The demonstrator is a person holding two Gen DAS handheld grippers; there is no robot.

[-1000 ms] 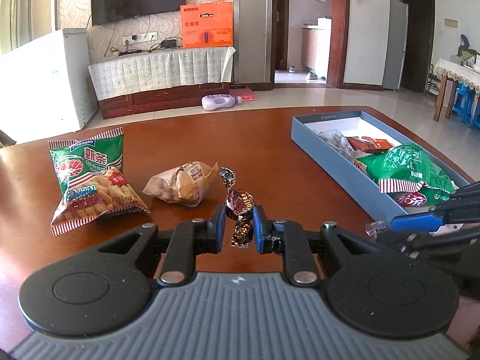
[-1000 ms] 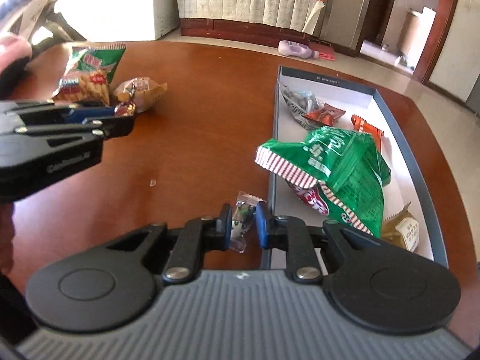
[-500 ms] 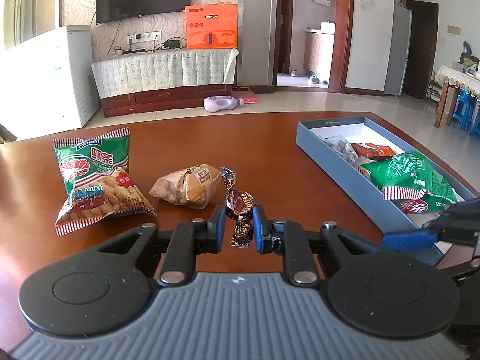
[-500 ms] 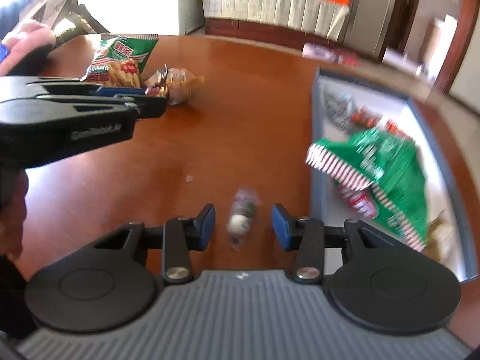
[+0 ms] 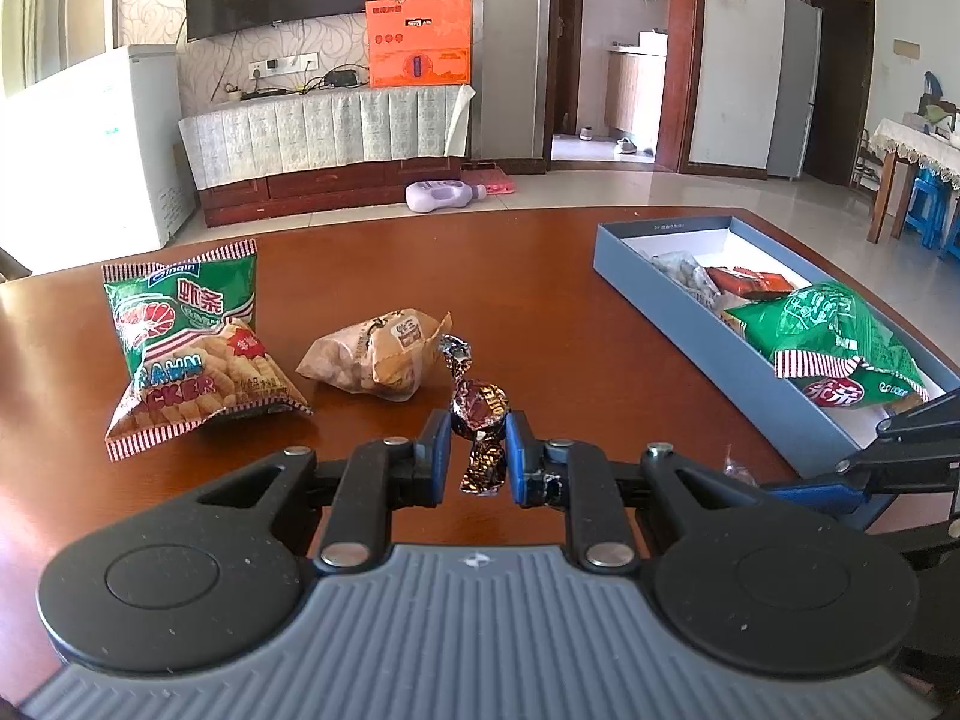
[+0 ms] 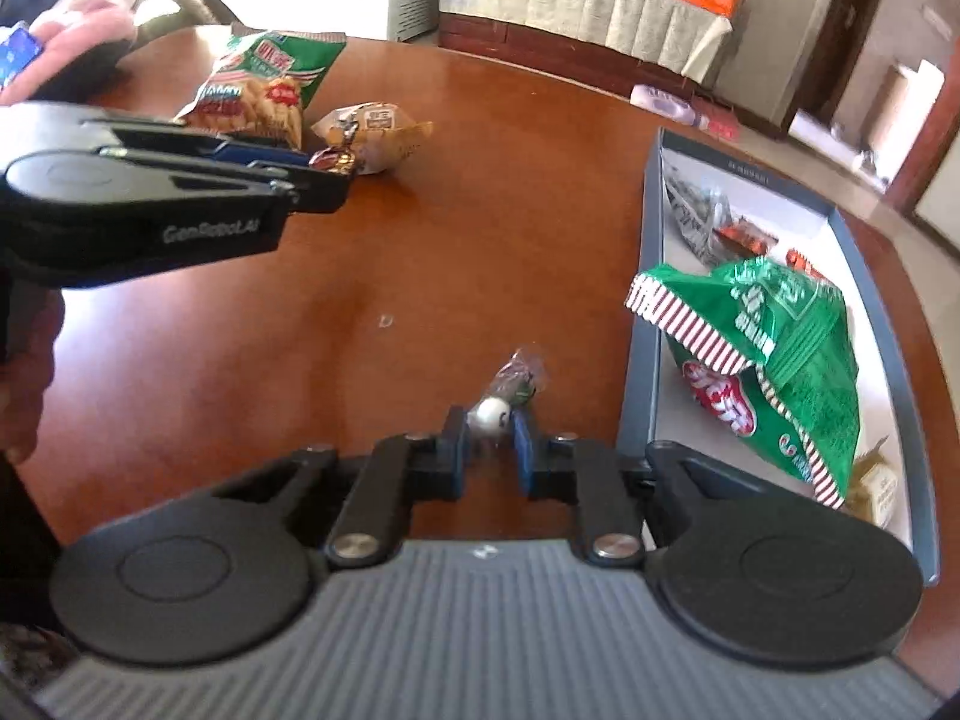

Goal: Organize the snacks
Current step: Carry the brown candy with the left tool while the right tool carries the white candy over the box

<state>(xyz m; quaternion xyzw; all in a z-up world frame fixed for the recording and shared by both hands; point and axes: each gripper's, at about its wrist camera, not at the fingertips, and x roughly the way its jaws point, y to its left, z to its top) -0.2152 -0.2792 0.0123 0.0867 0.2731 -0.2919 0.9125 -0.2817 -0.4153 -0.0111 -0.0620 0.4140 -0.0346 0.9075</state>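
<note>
My left gripper [image 5: 478, 450] is shut on a brown foil candy [image 5: 480, 405], held just above the wooden table; the same gripper [image 6: 336, 180] shows at the left of the right wrist view. My right gripper [image 6: 489, 438] sits low over the table beside the blue box [image 6: 636, 360]. Its jaws are closing, and the pads pinch a small clear-wrapped candy [image 6: 510, 381] with a white ball inside. A green prawn cracker bag [image 5: 186, 348] and a tan snack pack [image 5: 384, 354] lie on the table ahead of the left gripper.
The blue box [image 5: 660, 300] at the right holds a green snack bag [image 5: 834, 330], a red packet [image 5: 744, 282] and a clear packet. A person's hand [image 6: 78, 30] grips the left tool. The round table's edge curves behind the box.
The right gripper opened, the small candy lay loose on the table between its fingers, and the jaws have closed back onto it. The left gripper and its foil candy stayed put.
</note>
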